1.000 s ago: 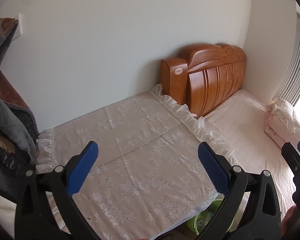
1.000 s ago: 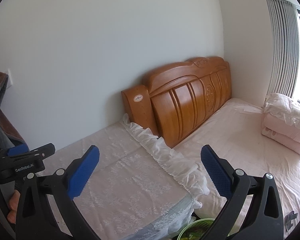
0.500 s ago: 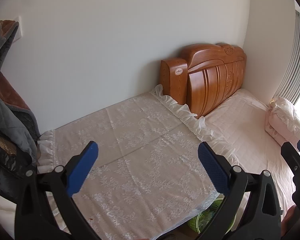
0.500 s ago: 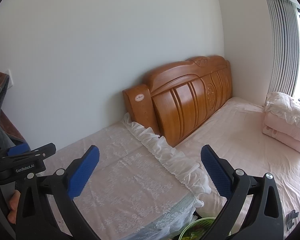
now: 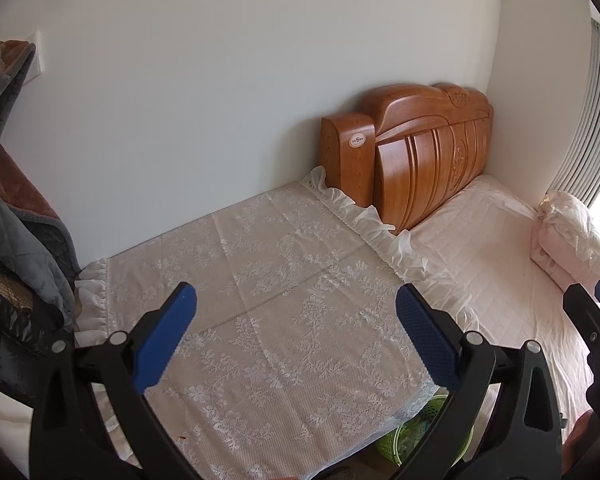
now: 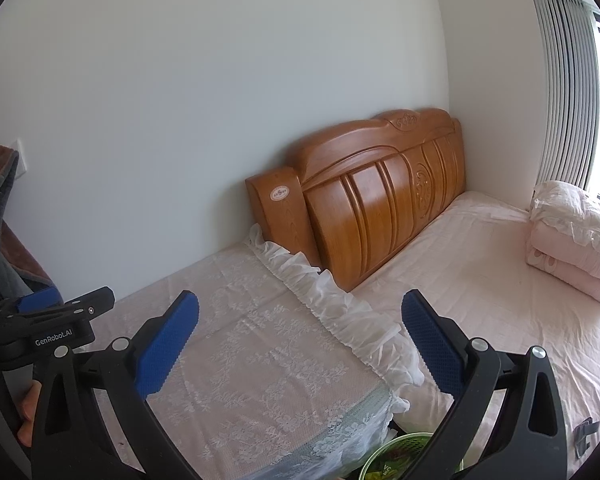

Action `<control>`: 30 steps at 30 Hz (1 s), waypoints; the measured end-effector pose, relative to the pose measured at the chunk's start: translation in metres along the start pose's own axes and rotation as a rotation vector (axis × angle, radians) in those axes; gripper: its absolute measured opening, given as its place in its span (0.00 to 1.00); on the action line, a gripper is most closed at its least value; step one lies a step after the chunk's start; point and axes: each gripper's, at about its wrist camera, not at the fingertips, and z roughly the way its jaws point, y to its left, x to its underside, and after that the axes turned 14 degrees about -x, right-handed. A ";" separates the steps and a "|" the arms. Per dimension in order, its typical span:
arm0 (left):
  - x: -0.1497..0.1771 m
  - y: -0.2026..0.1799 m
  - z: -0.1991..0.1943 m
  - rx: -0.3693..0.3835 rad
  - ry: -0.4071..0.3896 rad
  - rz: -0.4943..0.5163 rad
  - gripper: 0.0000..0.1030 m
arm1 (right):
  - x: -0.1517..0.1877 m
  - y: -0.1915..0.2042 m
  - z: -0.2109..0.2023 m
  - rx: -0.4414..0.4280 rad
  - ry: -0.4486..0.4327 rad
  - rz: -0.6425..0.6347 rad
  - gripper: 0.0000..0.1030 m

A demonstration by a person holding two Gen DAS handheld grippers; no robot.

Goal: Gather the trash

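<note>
My left gripper (image 5: 296,336) is open and empty, held above a table with a white lace cloth (image 5: 268,288). My right gripper (image 6: 300,340) is open and empty, over the cloth's right end (image 6: 260,360) next to the bed. A green bin (image 5: 416,432) stands on the floor below the cloth's corner, between table and bed; in the right wrist view the bin (image 6: 396,456) holds coloured wrappers. A small grey scrap (image 6: 584,434) lies on the bed sheet at the lower right. The left gripper also shows in the right wrist view (image 6: 48,320).
A wooden headboard (image 6: 372,196) leans on the white wall. A pink bed (image 6: 480,272) carries folded pink bedding (image 6: 572,236). Hanging coats (image 5: 8,240) crowd the left. Curtains (image 6: 564,80) cover the window at right.
Both views have drifted slightly; the scene shifts a little. Both grippers stay open and empty.
</note>
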 end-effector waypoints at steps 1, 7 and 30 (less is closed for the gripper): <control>0.000 0.000 0.000 -0.001 0.000 0.000 0.93 | 0.000 0.000 0.000 0.001 0.000 0.000 0.98; 0.000 0.000 0.000 -0.003 -0.002 0.004 0.93 | 0.002 -0.001 0.003 0.002 0.007 0.000 0.98; 0.002 -0.001 0.004 0.001 0.005 0.013 0.93 | 0.008 -0.001 0.006 0.002 0.016 0.002 0.98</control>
